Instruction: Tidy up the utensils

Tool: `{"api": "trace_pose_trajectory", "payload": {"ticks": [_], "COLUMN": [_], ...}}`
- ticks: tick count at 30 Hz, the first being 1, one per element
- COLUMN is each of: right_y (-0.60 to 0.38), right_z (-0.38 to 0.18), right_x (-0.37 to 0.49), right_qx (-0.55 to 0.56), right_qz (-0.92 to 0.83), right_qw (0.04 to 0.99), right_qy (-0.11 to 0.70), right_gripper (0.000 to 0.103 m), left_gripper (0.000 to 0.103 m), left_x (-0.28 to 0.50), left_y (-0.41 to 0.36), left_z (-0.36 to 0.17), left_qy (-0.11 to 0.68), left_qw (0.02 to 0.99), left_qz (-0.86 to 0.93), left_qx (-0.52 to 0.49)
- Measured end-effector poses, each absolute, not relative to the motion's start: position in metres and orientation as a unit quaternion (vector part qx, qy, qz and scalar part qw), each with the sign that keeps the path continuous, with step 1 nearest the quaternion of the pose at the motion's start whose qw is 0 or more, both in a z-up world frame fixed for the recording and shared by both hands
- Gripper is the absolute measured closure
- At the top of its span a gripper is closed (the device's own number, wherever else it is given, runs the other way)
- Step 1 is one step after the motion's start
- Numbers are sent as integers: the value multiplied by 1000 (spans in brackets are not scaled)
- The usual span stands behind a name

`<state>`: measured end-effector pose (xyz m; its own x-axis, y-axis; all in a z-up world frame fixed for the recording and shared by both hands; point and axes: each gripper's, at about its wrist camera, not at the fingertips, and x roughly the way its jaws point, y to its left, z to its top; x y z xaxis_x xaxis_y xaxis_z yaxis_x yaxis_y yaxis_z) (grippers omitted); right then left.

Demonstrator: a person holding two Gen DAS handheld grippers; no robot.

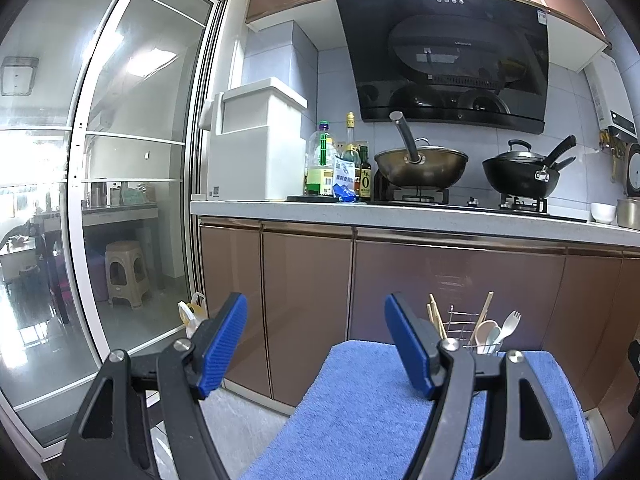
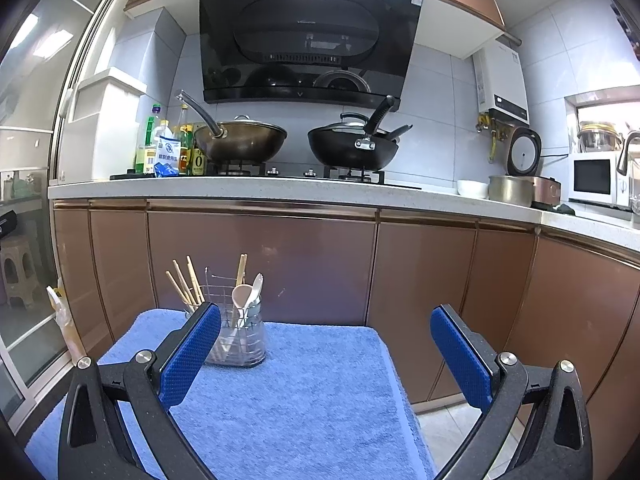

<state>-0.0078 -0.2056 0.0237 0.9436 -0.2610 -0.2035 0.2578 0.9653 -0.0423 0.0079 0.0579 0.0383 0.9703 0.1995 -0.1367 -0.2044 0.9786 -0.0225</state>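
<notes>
Blue-padded fingers [image 2: 192,354] of the right claw [image 2: 326,354] are seen nearest the lens, spread wide with nothing held between them, above a blue towel [image 2: 304,400] that covers the desk. On the far left part of that towel a wire utensil holder [image 2: 236,332] is stood upright, partly hidden behind the left finger. Wooden chopsticks [image 2: 185,285] are leaned out of its left side, and a pale spoon [image 2: 240,296] and a white utensil beside it are stood in its right side. From the left wrist view, the left claw [image 1: 316,346] is likewise shown spread and empty, held over the towel's left edge, with the utensil holder [image 1: 466,328] beyond its right finger. Behind, brown cabinet doors [image 2: 260,264] and a kitchen counter [image 2: 256,190] carrying two woks are visible.
</notes>
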Motion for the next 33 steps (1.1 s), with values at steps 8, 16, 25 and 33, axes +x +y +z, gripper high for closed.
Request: {"api": "trace_pose_trajectory", "payload": {"ticks": [8, 16, 25, 33], "right_y": [-207, -208, -210, -210], "right_z": [23, 23, 24, 24], "right_x": [-8, -12, -14, -14], "right_qx": [-8, -10, -9, -9], "right_qz": [-135, -136, -138, -138], "right_qw": [985, 986, 985, 985], "right_qy": [105, 101, 99, 99], "right_gripper": [0, 0, 0, 0], "left_gripper": [33, 33, 33, 33], "left_x": [8, 8, 8, 9], "left_y": [58, 56, 55, 56], "left_z": [37, 35, 34, 34], "left_qy": [68, 70, 69, 71], "left_qw": [992, 992, 993, 992], "left_qz": [101, 102, 100, 99], "left_qx": [-18, -16, -12, -13]}}
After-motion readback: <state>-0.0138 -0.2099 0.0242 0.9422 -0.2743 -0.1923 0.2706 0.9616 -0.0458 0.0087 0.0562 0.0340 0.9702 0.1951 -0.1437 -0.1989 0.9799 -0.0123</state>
